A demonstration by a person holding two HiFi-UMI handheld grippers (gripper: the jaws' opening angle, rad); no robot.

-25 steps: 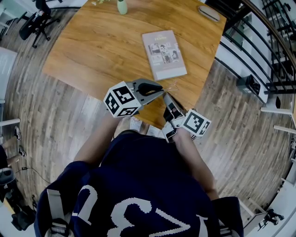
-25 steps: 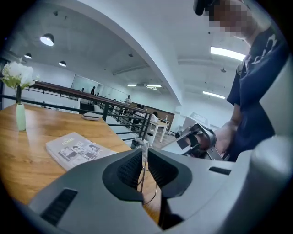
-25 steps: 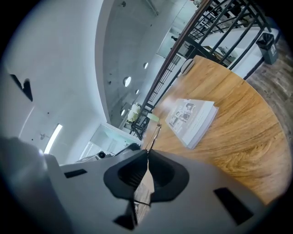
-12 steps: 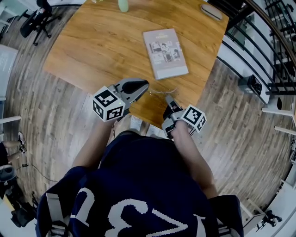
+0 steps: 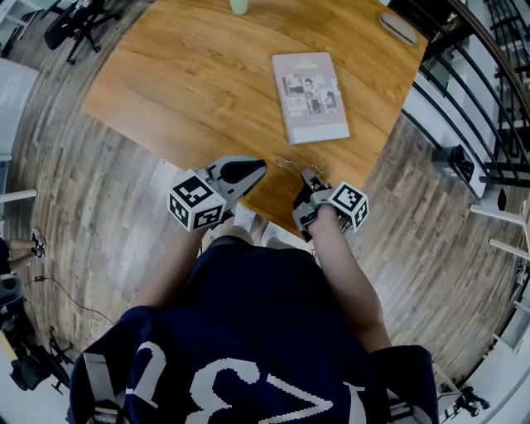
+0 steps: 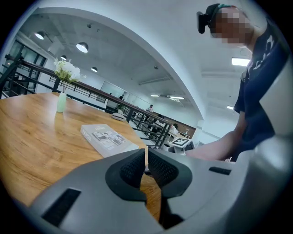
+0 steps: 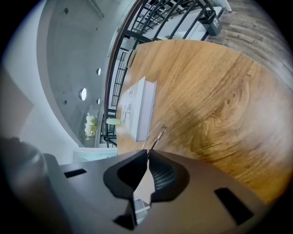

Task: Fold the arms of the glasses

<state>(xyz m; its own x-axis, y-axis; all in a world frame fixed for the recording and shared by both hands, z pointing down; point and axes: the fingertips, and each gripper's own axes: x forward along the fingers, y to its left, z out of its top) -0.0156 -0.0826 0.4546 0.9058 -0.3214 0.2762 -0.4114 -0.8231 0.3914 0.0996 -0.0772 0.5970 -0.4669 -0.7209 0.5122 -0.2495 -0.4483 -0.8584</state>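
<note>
Wooden table [image 5: 182,83] below: glasses [image 7: 155,135] are pinched in the right gripper [image 7: 147,156]; an arm should be nudged inward gently by the left gripper [image 6: 146,160], jaws pressed together.

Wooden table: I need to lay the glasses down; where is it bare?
Widest bare patch: the left half of the wooden table, bordered by the grey book, the pale green vase and the left edge. A narrower strip lies between the book and the grey oval object. The near corner is crowded: left tongs, right tongs and thin wire-framed glasses.
</note>
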